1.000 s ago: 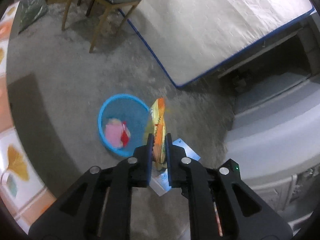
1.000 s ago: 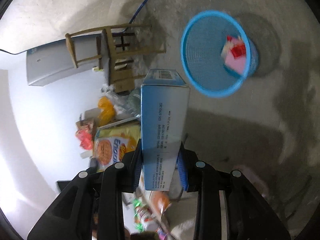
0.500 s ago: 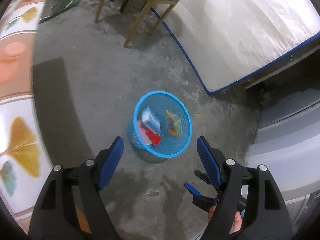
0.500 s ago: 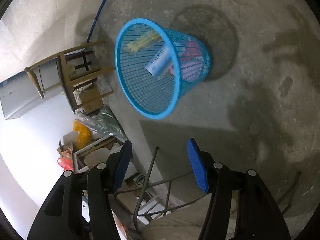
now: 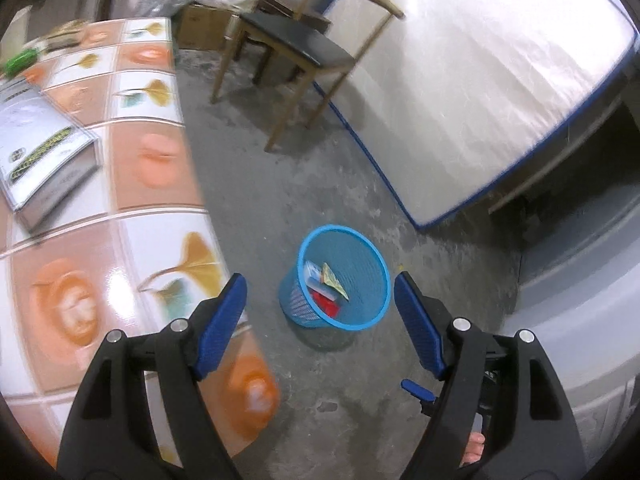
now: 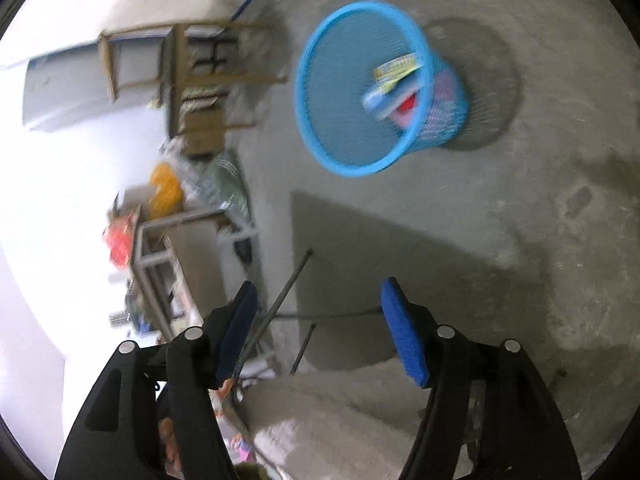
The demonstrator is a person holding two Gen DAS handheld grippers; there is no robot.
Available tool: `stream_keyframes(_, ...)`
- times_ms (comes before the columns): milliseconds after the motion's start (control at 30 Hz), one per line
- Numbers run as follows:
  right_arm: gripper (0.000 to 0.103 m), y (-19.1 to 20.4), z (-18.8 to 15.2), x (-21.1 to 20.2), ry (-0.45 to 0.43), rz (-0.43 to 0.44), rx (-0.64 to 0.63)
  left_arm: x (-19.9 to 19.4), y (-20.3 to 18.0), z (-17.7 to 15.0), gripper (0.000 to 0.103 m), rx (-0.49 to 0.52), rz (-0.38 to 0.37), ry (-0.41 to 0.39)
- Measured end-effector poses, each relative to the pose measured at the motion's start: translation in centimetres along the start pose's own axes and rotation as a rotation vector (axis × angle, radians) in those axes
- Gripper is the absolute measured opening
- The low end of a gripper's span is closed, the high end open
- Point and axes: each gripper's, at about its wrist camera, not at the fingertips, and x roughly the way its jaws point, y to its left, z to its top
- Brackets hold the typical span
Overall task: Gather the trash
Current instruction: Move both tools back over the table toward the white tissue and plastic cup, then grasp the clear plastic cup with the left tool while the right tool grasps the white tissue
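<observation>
Left wrist view took in, from the left, a table [image 5: 132, 184] covered in an orange-and-white leaf-patterned cloth, with a grey box [image 5: 40, 156] lying near its far left edge. Beyond its right edge a wooden chair [image 5: 296, 48] stood on the concrete floor [image 5: 256, 168], and a white mattress [image 5: 472, 76] lay further right. The left gripper [image 5: 320, 312] hung released, its blue pads wide apart with nothing between them. Between those pads, down on the floor, sat the blue mesh basket [image 5: 360, 248], holding a blue box [image 5: 313, 271], a yellow wrapper [image 5: 334, 283] and something red. Right wrist view showed the right gripper [image 6: 318, 330] likewise spread and empty, with the basket [image 6: 332, 92] well ahead of it on the floor, toward the upper right.
</observation>
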Motion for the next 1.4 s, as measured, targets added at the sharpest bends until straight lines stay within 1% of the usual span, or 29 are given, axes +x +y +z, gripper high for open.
stream_keyframes(100,0.064,2.9,-1.0,1.5,0.057,0.031,-0.060,-3.0,1.9,0.2,0.072,-0.055,0.015,-0.060)
stream_keyframes(200,0.065,6.3,-2.3,3.7,0.131,0.071,-0.118,-7.2,3.9,0.6,0.072,-0.086,0.042,-0.152)
stream_keyframes(300,0.065,10.1,-4.3,5.9,0.205,0.095,-0.207,-11.6,6.0,1.3,0.072,-0.109,0.093,-0.237)
stream_keyframes(367,0.065,12.8,-5.9,7.7,0.263,0.123,-0.265,-14.4,7.6,1.8,0.072,-0.130,0.126,-0.278)
stream_keyframes(433,0.065,15.2,-7.5,8.9,0.307,0.144,-0.325,-17.1,9.2,2.3,0.072,-0.131,0.176,-0.315)
stream_keyframes(500,0.065,17.4,-9.0,10.0,0.342,0.155,-0.387,-19.0,10.5,2.6,0.072,-0.142,0.223,-0.336)
stream_keyframes(633,0.065,20.7,-11.7,11.7,0.391,0.168,-0.501,-22.0,13.2,3.5,0.072,-0.162,0.295,-0.349)
stream_keyframes(667,0.065,21.6,-12.6,12.3,0.413,0.172,-0.532,-22.7,13.8,4.1,0.072,-0.156,0.329,-0.351)
stream_keyframes(733,0.065,22.8,-13.5,12.9,0.436,0.168,-0.570,-23.2,14.8,4.8,0.072,-0.159,0.351,-0.352)
stream_keyframes(767,0.065,23.7,-14.3,13.3,0.449,0.163,-0.613,-23.4,15.4,5.5,0.072,-0.156,0.356,-0.338)
stream_keyframes(833,0.065,25.4,-15.3,13.8,0.453,0.141,-0.699,-23.5,16.2,6.7,0.072,-0.156,0.391,-0.322)
stream_keyframes(933,0.065,28.1,-17.0,14.8,0.451,0.102,-0.838,-23.0,17.5,8.5,0.072,-0.165,0.421,-0.264)
stream_keyframes(967,0.065,29.0,-17.8,15.2,0.448,0.086,-0.884,-22.5,18.2,9.3,0.070,-0.185,0.427,-0.236)
stream_keyframes(1000,0.065,30.0,-18.5,15.6,0.449,0.073,-0.942,-22.2,18.8,9.9,0.067,-0.207,0.432,-0.222)
stream_keyframes(1100,0.065,32.7,-20.7,16.7,0.446,0.026,-1.087,-21.4,20.1,11.1,0.064,-0.236,0.444,-0.189)
stream_keyframes(1133,0.067,33.3,-21.3,16.7,0.449,0.019,-1.136,-21.3,20.4,11.4,0.063,-0.247,0.444,-0.184)
stream_keyframes(1167,0.072,34.2,-22.0,16.8,0.444,0.005,-1.192,-21.4,20.8,11.7,0.063,-0.267,0.437,-0.179)
stream_keyframes(1200,0.073,34.8,-22.6,17.0,0.433,-0.005,-1.231,-21.3,21.0,11.8,0.063,-0.275,0.433,-0.177)
stream_keyframes(1300,0.073,36.4,-23.8,17.5,0.426,-0.031,-1.296,-21.7,21.3,12.0,0.063,-0.287,0.426,-0.179)
stream_keyframes(1400,0.073,37.1,-24.5,18.1,0.419,-0.029,-1.307,-21.9,21.4,12.2,0.063,-0.289,0.430,-0.165)
